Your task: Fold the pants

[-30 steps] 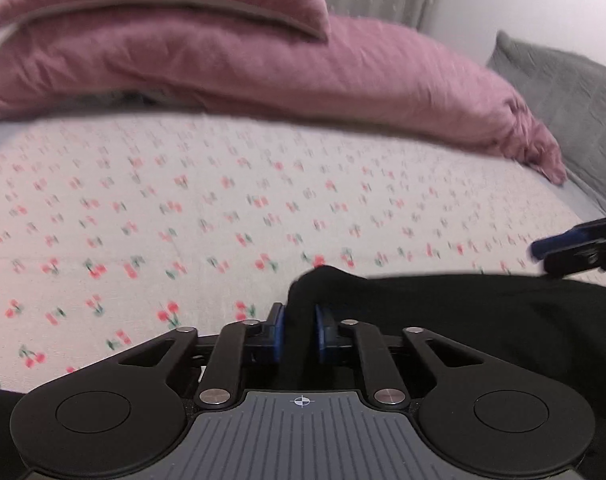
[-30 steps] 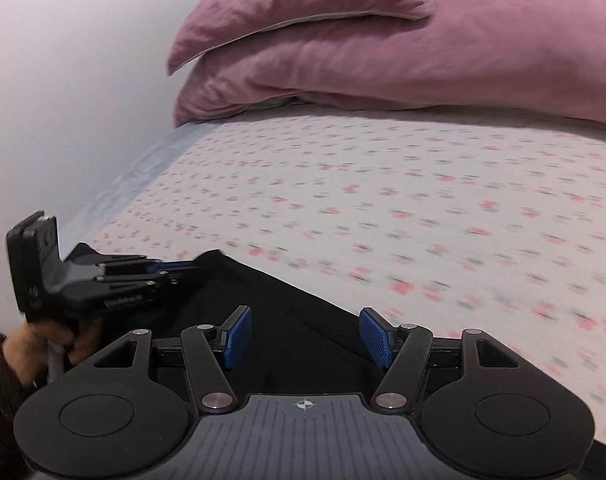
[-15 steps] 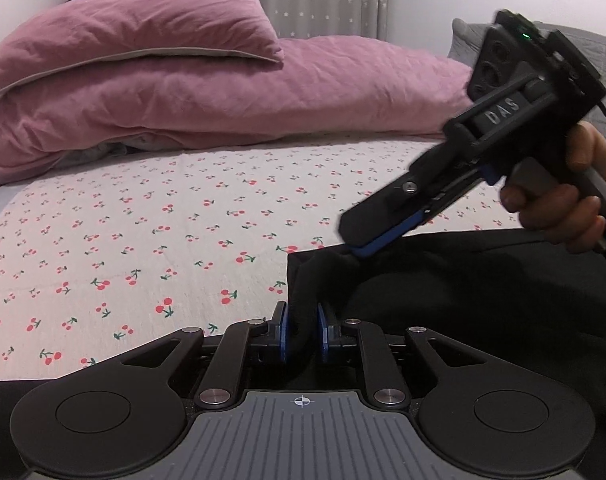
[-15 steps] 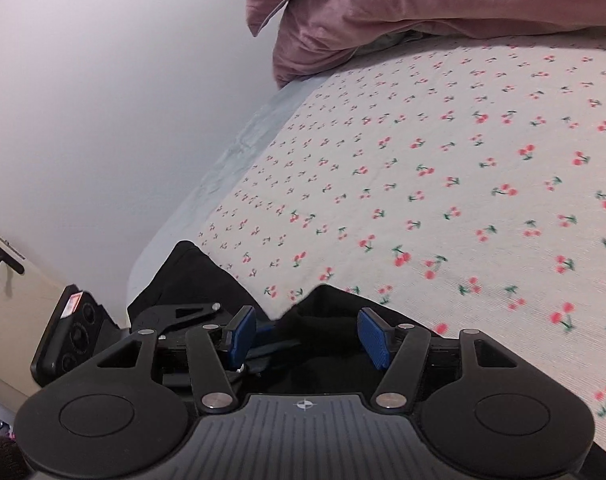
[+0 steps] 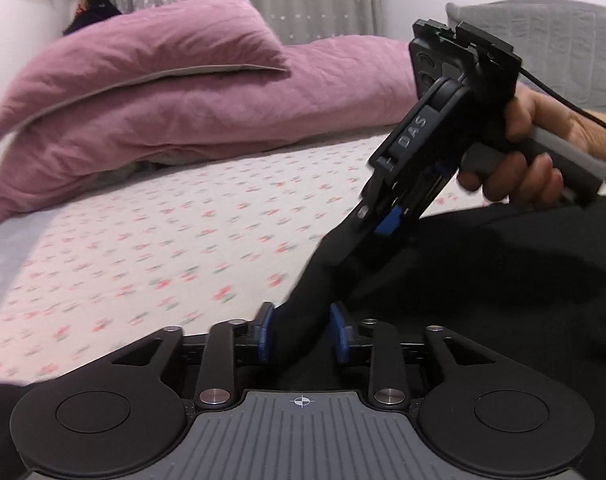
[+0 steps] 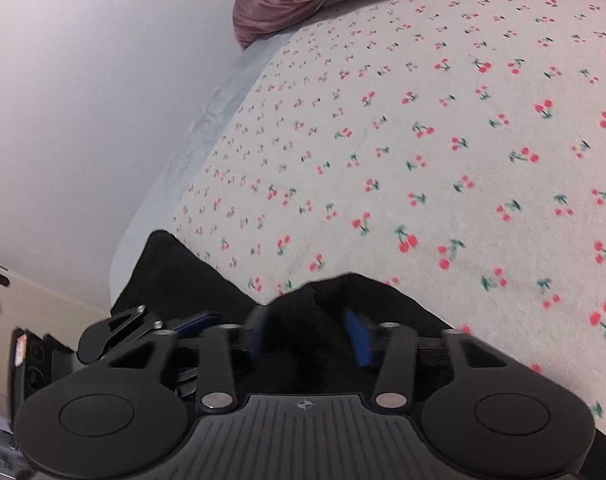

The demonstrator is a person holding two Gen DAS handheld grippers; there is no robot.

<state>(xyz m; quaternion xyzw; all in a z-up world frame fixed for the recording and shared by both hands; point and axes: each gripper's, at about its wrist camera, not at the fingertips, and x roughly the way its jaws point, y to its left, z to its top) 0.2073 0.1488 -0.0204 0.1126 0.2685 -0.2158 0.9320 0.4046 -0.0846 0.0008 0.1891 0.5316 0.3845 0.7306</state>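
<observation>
Two tools worked one corner of the black pants (image 5: 483, 292), which lay on the cherry-print bed (image 5: 163, 240) near its front edge, well short of the pink pillows (image 5: 151, 92). Your left tool (image 5: 302, 332) had dark cloth between its blue pads while its jaws were opening, so that grip looked to be loosening. Your right tool (image 6: 309, 332) was closing on a raised bunch of the same fabric, pads not clearly pressing yet; in the left wrist view it angled down onto the cloth just ahead. Judging by the way it draped and bunched, the fabric was soft, light and limp, with no stiffness to hold a fold. A hemmed edge or corner looked the best hold, both layers pinched together
</observation>
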